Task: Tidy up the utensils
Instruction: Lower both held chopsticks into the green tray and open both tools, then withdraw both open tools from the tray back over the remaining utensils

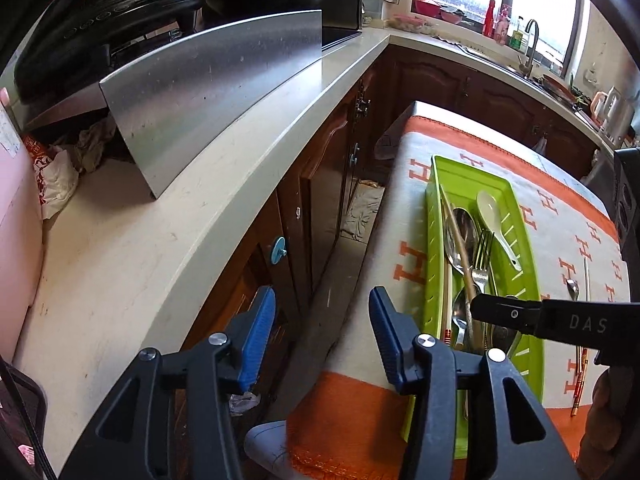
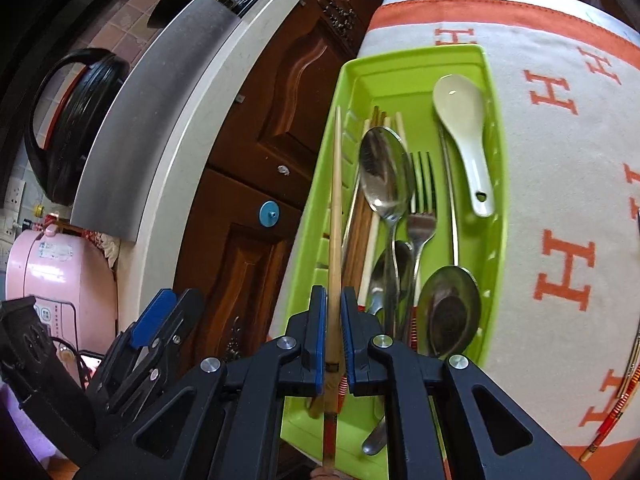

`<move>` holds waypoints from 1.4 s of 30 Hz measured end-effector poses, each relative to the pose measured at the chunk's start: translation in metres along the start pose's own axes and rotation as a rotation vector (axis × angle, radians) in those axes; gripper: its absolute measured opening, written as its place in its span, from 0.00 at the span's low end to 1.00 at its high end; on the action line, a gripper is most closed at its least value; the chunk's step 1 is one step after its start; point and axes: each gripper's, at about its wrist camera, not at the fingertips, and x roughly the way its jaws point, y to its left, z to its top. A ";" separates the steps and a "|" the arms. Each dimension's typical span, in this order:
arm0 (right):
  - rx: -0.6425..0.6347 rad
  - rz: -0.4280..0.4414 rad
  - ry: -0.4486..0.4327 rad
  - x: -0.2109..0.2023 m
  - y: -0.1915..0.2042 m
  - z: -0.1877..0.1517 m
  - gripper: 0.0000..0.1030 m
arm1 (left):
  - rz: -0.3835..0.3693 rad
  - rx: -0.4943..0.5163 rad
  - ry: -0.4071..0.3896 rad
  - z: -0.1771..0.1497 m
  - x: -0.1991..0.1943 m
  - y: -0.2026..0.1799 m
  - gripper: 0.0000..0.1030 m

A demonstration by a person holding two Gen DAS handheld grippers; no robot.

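A green utensil tray (image 2: 412,58) lies on an orange-and-white cloth and holds metal spoons (image 2: 382,172), a fork (image 2: 422,200), a white ceramic spoon (image 2: 464,136) and several chopsticks. My right gripper (image 2: 332,300) is shut on a wooden chopstick (image 2: 337,184) held over the tray's left side. My left gripper (image 1: 322,312) is open and empty, left of the tray (image 1: 432,240), over the gap beside the counter. The right gripper (image 1: 496,310) shows over the tray in the left wrist view.
A loose chopstick with a red patterned end (image 2: 612,416) and a metal spoon (image 1: 573,289) lie on the cloth right of the tray. A pale countertop (image 1: 160,240) with a steel panel, pans and a pink appliance (image 2: 56,276) stands to the left above brown cabinets.
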 end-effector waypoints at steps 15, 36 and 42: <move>-0.046 -0.055 -0.029 -0.025 -0.005 -0.021 0.15 | -0.014 0.029 0.014 -0.004 -0.003 -0.016 0.54; 0.077 -0.060 -0.206 -0.141 -0.105 -0.048 0.15 | -0.086 0.206 0.003 -0.010 -0.040 -0.107 0.60; 0.150 -0.105 -0.268 -0.178 -0.154 -0.061 0.30 | -0.122 0.312 0.010 -0.014 -0.045 -0.160 0.61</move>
